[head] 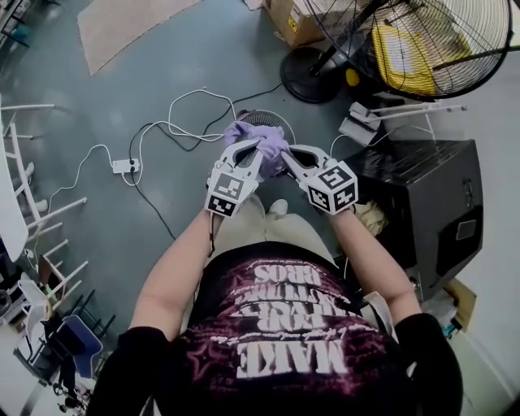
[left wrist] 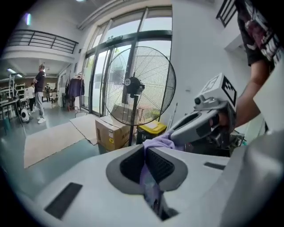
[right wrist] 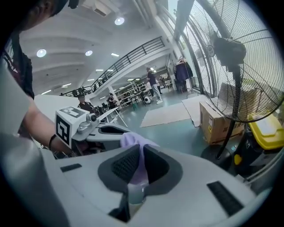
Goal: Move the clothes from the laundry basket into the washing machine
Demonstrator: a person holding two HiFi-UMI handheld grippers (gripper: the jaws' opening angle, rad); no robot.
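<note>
Lilac cloth [head: 265, 138] hangs in the air between the two grippers, held out in front of the person's chest, above the grey-green floor [head: 162, 73]. The left gripper [head: 253, 151] has its jaws closed narrowly on one part of the cloth; in the left gripper view the fabric runs down between the ribbed pads and bunches above them. The right gripper [head: 289, 156] pinches another part just beside it, its jaws likewise clamped tight on the fabric, and the tips of the two grippers nearly meet over the bunched cloth. Below the cloth a round wire thing shows on the floor, too hidden to name. White cables [head: 183, 122] loop across the floor to a power strip [head: 126, 166] on the left. A large fan [head: 422, 41] stands at the upper right with a yellow bin [head: 414, 53] behind its grille and a carton [head: 294, 20] beside it. A black cabinet [head: 431, 203] stands to the right of the person, near the right forearm.
</note>
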